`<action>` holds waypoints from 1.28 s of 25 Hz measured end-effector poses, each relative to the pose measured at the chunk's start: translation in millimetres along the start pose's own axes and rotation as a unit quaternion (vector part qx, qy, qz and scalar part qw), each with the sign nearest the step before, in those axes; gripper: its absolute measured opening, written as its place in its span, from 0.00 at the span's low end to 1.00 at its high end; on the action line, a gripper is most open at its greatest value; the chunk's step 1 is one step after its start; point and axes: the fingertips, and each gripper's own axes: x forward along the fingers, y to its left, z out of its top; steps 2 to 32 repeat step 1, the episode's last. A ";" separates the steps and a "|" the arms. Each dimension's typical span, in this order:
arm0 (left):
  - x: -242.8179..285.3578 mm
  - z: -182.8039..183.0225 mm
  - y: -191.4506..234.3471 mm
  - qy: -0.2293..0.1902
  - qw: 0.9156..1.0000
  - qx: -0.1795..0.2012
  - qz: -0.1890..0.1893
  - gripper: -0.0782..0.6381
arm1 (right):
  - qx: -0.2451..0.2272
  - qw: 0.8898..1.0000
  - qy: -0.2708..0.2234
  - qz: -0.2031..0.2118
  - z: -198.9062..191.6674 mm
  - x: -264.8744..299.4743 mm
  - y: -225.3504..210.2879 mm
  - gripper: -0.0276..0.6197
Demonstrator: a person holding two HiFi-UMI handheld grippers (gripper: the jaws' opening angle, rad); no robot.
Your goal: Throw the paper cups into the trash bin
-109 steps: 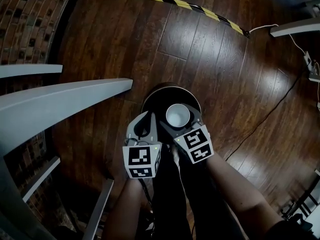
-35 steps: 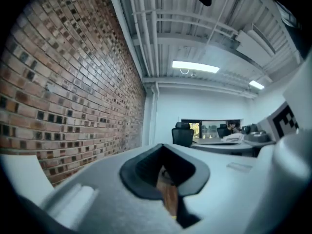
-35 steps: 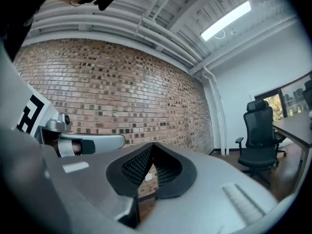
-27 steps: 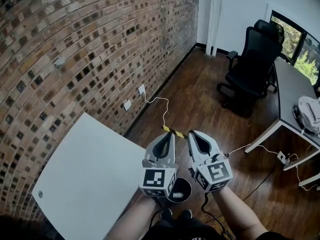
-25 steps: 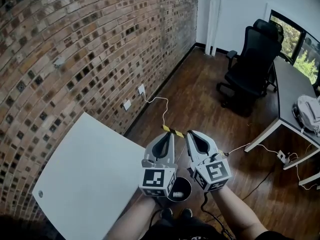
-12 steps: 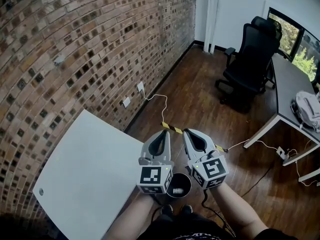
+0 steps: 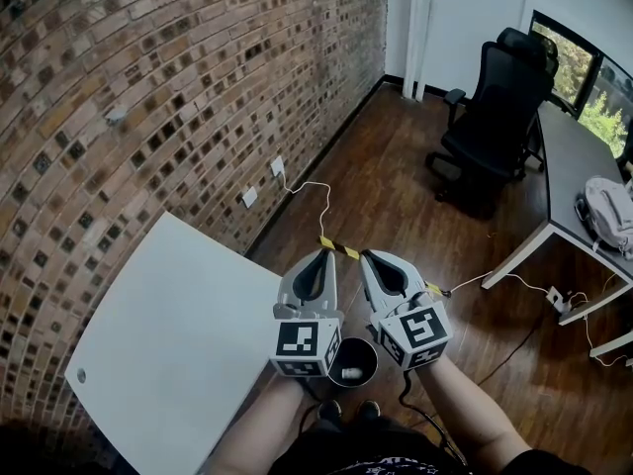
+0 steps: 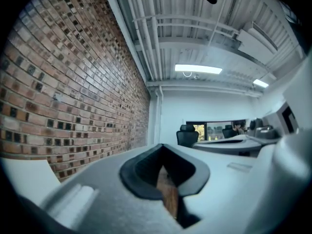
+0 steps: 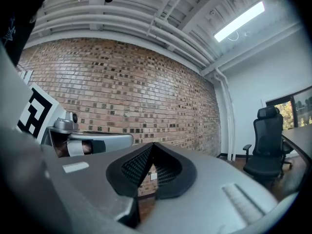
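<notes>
Black trash bin (image 7: pixel 364 352) stands on the wood floor (image 7: pixel 396 196) directly under both grippers in the head view, with a white paper cup (image 7: pixel 349 372) lying inside it. Left gripper (image 7: pixel 322 257) and right gripper (image 7: pixel 367 257) sit side by side, pointing level. White table (image 7: pixel 168 344) is just to their left.
Left gripper view: jaws meet at the tips, nothing between them, brick wall (image 8: pixel 73 82) alongside.
Right gripper view: jaws clenched, empty, office chair (image 9: pixel 268 140) at the right.
</notes>
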 end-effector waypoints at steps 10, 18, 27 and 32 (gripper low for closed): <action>0.1 0.0 0.1 0.000 1.000 0.000 0.000 0.12 | 0.000 1.000 0.001 0.002 -0.5 0.0 0.8 0.05; 0.1 0.0 0.1 0.000 1.000 0.000 0.000 0.12 | 0.000 1.000 0.001 0.002 -0.5 0.0 0.8 0.05; 0.1 0.0 0.1 0.000 1.000 0.000 0.000 0.12 | 0.000 1.000 0.001 0.002 -0.5 0.0 0.8 0.05; 0.1 0.0 0.1 0.000 1.000 0.000 0.000 0.12 | 0.000 1.000 0.001 0.002 -0.5 0.0 0.8 0.05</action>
